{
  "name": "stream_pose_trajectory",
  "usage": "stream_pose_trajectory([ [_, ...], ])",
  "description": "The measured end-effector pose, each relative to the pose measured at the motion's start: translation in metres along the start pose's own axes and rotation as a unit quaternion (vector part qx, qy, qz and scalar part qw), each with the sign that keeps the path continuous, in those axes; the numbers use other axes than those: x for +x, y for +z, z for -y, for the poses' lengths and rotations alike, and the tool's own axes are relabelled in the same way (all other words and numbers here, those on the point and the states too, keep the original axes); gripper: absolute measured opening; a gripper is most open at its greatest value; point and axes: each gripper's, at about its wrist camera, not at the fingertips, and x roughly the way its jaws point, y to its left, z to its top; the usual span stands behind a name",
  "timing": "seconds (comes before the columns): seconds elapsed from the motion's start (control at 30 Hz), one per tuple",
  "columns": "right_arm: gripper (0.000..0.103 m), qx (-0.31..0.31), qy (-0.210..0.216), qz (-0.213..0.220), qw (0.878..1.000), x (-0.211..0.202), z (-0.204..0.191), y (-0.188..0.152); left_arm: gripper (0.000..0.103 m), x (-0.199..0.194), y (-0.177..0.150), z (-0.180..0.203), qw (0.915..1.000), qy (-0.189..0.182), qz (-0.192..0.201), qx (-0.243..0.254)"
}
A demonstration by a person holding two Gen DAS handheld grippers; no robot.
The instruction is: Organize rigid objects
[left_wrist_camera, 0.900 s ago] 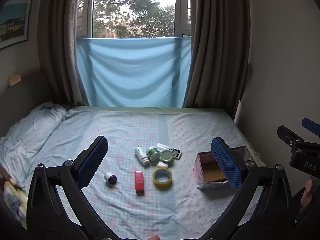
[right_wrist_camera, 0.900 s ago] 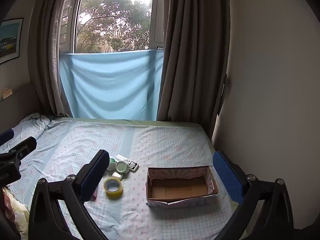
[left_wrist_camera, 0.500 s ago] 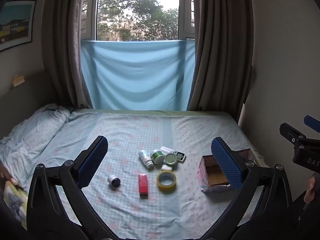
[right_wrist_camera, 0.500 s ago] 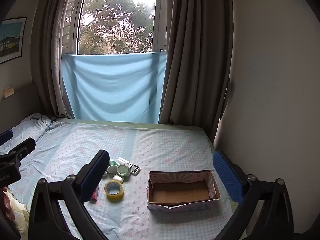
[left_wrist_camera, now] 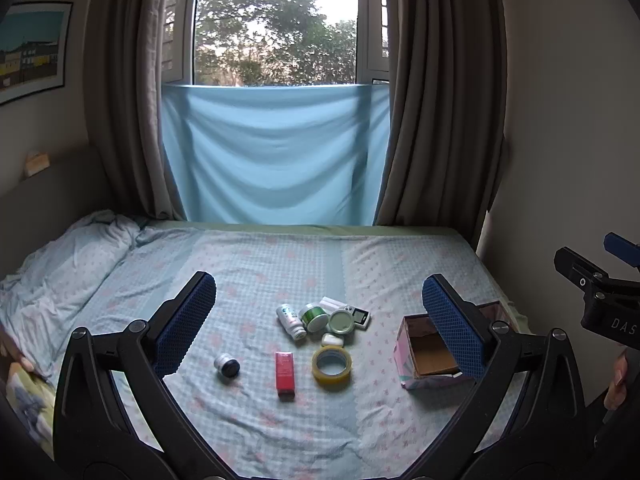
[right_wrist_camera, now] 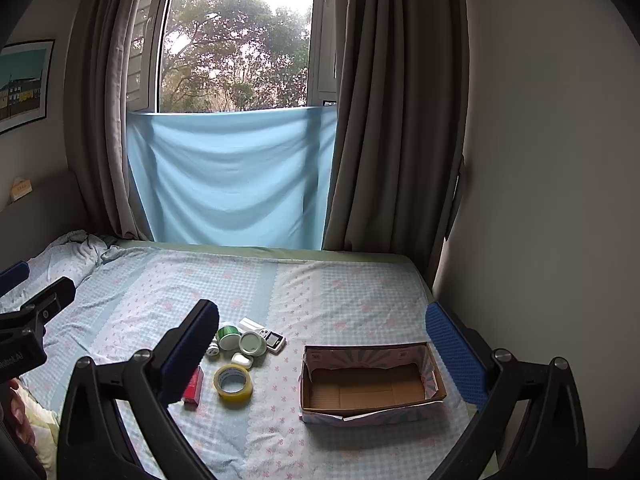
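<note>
Open cardboard box (right_wrist_camera: 372,384) on bed (right_wrist_camera: 340,300), nothing inside

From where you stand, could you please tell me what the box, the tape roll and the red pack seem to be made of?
Box: cardboard, apparently; plain brown matte inside with fold lines, printed pinkish pattern outside.
Tape roll: likely clear plastic film, glossy yellowish, wound on a pale core that could be card.
Red pack: probably a printed carton or plastic wrap; flat faces with a slight sheen, too small to settle.

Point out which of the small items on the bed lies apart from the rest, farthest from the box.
The small silver jar: it lies alone on the bedsheet, left of the red box, on the far side of the group from the cardboard box.
</note>
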Motion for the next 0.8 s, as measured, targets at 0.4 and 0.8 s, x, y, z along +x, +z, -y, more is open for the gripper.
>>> stream_pose_trajectory([
  [0.4, 0.103, 0.001, 0.003, 0.007, 1.000, 0.0044, 0.0034, 0.0027, 0.103, -0.0001, -0.0004, -0.0022, 1.0000, 0.000, 0.003, 0.003],
  [0.8, 0.103, 0.005, 0.006, 0.013, 1.000, 0.0078, 0.0073, 0.0056, 0.103, -0.0017, 0.0017, -0.0017, 0.9999, 0.001, 0.009, 0.006],
])
